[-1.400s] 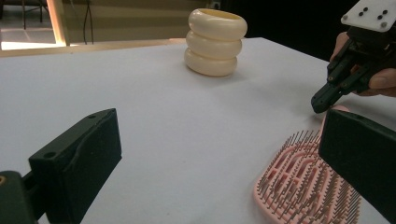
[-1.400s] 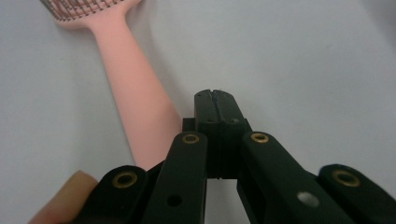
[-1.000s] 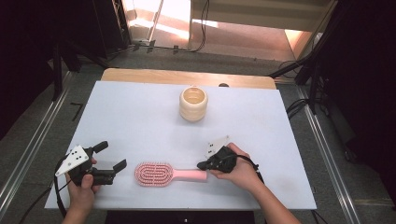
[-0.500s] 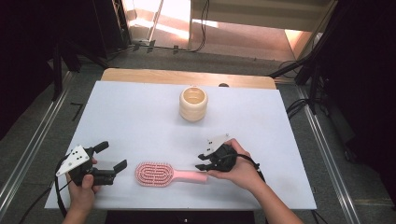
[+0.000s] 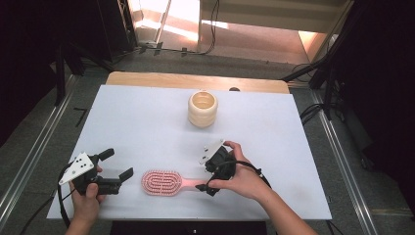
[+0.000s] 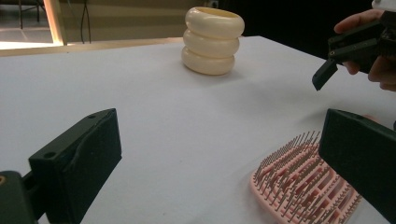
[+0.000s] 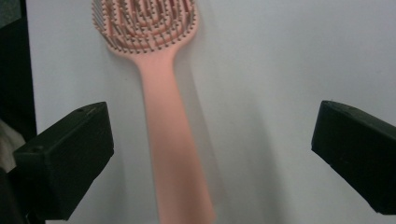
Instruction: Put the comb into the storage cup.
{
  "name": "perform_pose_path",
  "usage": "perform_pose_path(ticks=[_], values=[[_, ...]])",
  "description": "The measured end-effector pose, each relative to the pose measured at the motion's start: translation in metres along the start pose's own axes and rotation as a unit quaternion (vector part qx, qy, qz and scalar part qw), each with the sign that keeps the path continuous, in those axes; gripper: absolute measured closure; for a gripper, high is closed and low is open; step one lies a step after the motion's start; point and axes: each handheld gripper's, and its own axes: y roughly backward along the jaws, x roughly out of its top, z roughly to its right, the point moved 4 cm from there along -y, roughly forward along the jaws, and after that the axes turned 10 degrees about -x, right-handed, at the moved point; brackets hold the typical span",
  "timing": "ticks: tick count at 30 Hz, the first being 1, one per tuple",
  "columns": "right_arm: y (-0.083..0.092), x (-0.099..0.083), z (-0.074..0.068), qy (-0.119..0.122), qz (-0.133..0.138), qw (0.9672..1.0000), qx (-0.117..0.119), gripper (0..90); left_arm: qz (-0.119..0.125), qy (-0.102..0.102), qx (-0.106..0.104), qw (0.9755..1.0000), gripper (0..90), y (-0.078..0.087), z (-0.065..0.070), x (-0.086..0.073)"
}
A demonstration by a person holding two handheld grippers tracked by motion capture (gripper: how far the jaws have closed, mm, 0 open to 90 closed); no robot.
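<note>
A pink plastic hairbrush [image 5: 169, 183] lies flat on the matte white table [image 5: 147, 117], bristles up, near the 6 o'clock edge. Its oval head has rows of thin pins, and its smooth straight handle points to 3 o'clock. At about 12 o'clock from it, well apart, stands a glossy cream holder [image 5: 202, 108] shaped like three stacked rings, with an open top.

The right gripper [image 5: 211, 175], held in the right hand [image 5: 242, 177], is over the handle end. Its black blocky jaws stand wide apart and hold nothing. The right gripper view looks down on the handle [image 7: 175, 149] between the jaws, and whether they touch it cannot be told.

The left gripper [image 5: 115, 165], in the left hand [image 5: 85, 203], is at 9 o'clock from the brush head, jaws also wide open and empty. The left gripper view shows the pins from the side [image 6: 303, 182], and the ribbed side of the holder [image 6: 212, 41].
</note>
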Motion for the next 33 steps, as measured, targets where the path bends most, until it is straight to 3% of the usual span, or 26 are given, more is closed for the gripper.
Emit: perform_pose_path(ticks=[7, 11, 23, 30, 33], values=[[-0.006, 0.007, -0.011, 0.009, -0.022, 0.9996, 0.012, 0.6, 0.002, 0.0, -0.001, 1.0, 0.0, 0.0, 0.0, 0.0], [-0.009, 0.012, -0.015, 0.011, -0.029, 0.9995, 0.007, 11.5, 0.001, 0.001, -0.001, 1.0, 0.0, 0.0, 0.0, 0.0], [-0.019, 0.021, -0.025, 0.043, -0.055, 0.9975, 0.005, 28.8, 0.001, 0.001, -0.002, 1.0, 0.0, 0.001, 0.0, 0.0], [-0.027, 0.024, -0.032, 0.05, -0.081, 0.9952, 0.022, 44.2, 0.001, 0.0, -0.003, 1.0, 0.0, 0.001, 0.0, 0.0], [-0.029, 0.025, -0.033, 0.055, -0.084, 0.9946, 0.025, 46.5, 0.0, 0.0, -0.003, 1.0, 0.0, 0.001, 0.0, 0.0]])
